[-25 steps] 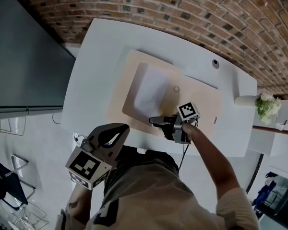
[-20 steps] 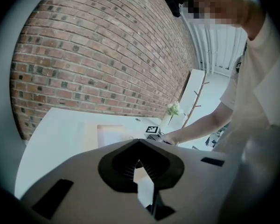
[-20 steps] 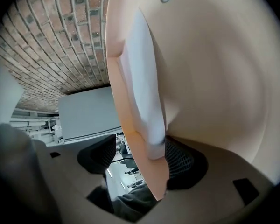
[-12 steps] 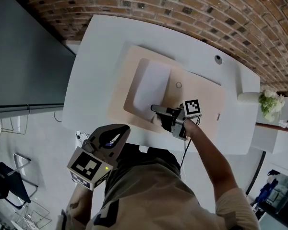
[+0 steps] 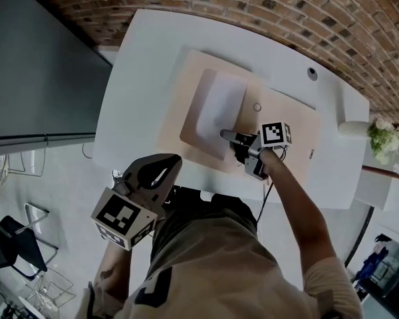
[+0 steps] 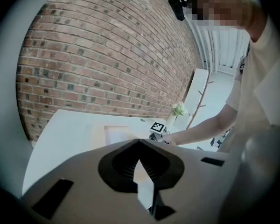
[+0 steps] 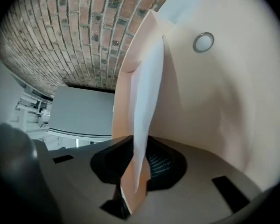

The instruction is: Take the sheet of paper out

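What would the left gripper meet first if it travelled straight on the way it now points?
Likely the tan folder on the white table, or the bare strip of table before it; depth is unclear.

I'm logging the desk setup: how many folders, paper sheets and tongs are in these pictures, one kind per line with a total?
Beige folder: 1
White sheet of paper: 1
Tongs: 2 (left tongs, right tongs)
Total: 4
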Demonstrator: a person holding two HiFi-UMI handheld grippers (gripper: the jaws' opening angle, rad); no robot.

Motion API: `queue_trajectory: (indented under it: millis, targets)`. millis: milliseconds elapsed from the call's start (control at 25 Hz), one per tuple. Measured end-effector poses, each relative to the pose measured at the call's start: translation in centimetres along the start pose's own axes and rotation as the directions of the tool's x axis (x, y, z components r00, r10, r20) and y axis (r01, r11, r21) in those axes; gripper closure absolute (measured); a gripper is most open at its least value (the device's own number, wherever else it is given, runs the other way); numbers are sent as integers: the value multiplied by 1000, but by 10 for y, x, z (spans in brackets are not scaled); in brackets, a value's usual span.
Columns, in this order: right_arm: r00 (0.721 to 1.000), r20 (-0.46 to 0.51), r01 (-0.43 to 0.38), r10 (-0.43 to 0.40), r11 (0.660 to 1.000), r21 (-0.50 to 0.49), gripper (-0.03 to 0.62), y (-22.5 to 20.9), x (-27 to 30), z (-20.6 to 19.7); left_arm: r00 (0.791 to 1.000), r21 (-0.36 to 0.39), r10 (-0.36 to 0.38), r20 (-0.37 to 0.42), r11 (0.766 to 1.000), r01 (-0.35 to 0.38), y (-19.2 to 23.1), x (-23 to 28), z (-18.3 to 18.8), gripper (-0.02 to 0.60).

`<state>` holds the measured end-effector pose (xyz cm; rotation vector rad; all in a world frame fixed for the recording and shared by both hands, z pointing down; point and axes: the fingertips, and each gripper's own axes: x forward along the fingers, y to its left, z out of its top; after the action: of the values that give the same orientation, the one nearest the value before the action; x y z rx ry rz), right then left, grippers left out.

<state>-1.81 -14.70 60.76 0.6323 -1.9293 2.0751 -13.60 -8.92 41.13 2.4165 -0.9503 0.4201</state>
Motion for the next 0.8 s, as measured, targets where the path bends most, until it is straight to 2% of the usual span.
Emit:
queue_trajectory:
  millis: [40,120,360,520,680,800]
  targets:
    - [999,-2,35,-35,999,1,527,-6,0,-1,1000,-7,7,-1,1000,-7,1,-2,0,568]
    - [996,-13,90,-90,996,-4,564,-15,1,-5,1000,-7,14,-2,1000,-14,2,-5,-1,568]
    - [980,-31,194,-198,975,-111,569,-26,-5,-11,1000,12,13,9,1000,-13,-1,-7,1,568]
    - [966,4,253,-257,950,-182,569,-31,-19,-9,1000,18,6,17,1000,-6,-5,-8,4,568]
    - [955,46,296,-293,932,-207,569,-37,-34,-8,1000,37,-11,21,999,10,-10,-7,3,568]
    - [948,61,318,-312,922,-222,569,-37,-48,-11,1000,23,-20,12,1000,20,-16,-4,6,568]
